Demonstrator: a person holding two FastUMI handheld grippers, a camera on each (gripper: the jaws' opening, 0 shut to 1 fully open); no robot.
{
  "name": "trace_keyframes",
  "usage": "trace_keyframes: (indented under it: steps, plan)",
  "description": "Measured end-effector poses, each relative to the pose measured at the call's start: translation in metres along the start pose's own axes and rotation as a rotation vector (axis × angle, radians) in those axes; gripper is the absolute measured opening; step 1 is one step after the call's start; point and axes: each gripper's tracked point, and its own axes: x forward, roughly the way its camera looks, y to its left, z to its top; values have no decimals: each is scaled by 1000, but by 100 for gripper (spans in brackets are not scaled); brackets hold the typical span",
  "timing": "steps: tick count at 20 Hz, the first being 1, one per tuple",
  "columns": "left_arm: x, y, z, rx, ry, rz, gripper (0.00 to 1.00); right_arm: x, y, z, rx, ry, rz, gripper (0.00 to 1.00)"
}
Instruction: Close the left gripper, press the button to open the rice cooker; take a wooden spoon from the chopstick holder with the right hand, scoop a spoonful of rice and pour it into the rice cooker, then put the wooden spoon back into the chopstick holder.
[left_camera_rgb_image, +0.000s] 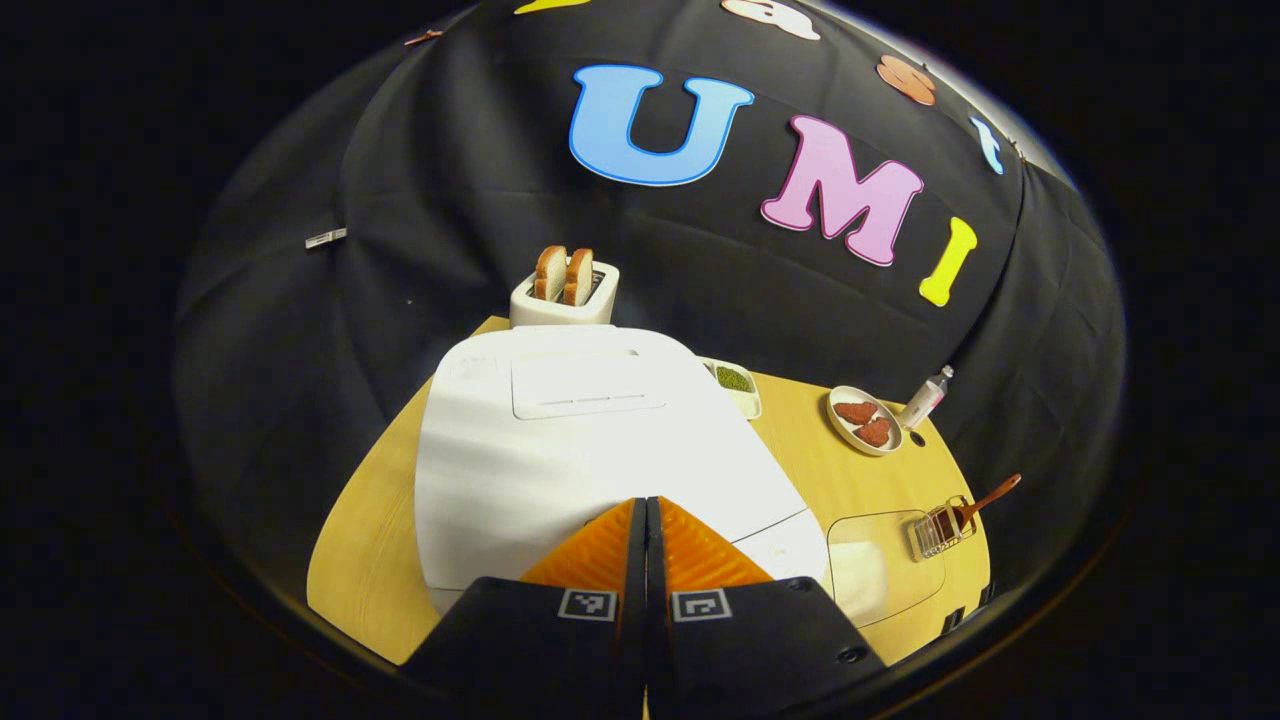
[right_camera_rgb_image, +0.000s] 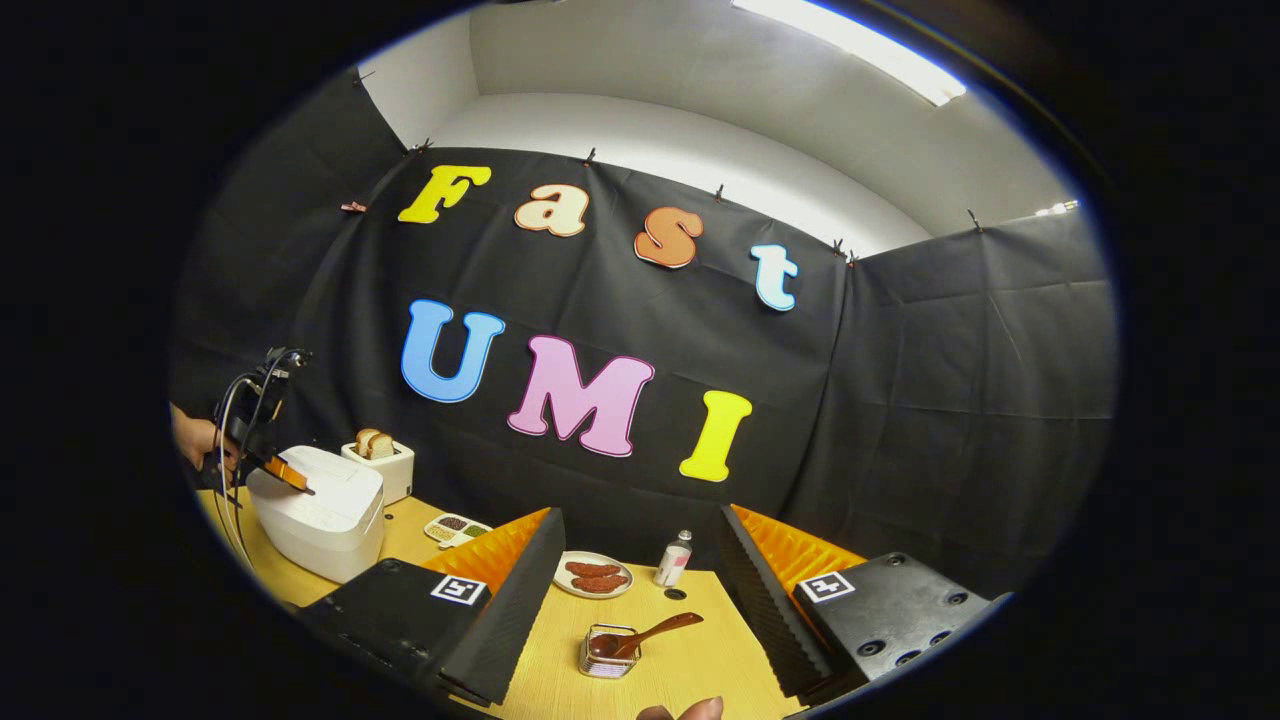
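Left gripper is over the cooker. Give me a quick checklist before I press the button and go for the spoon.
1. Left gripper closed: ok, fingers together.
2. Left gripper over the rice cooker: ok.
3. Tips on the button: cannot tell, hidden beneath the fingers.
4. Lid shut, nothing resting on it: ok.
5. Right gripper open: ok.
6. Wooden spoon in the chopstick holder: ok, handle sticking out.

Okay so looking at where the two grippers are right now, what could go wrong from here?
The shut left gripper sits over the closed rice cooker; pressing off the button would likely leave the lid shut. The wooden spoon leans at a low angle from the small chopstick holder, so the open right gripper might tip the holder.
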Motion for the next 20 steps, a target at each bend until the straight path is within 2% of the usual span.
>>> trace_keyframes:
  steps: [6,15,20]
  plan:
    - [-4,-2,8,32,-9,26,7,-4,-5,0,-8,1,-9,97]
    - [-52,-7,99,16,-354,34,6,-12,-11,-7,-28,21,-20,97]
    - [-82,-1,132,-24,-501,54,7,-15,-7,-17,55,49,23,97]
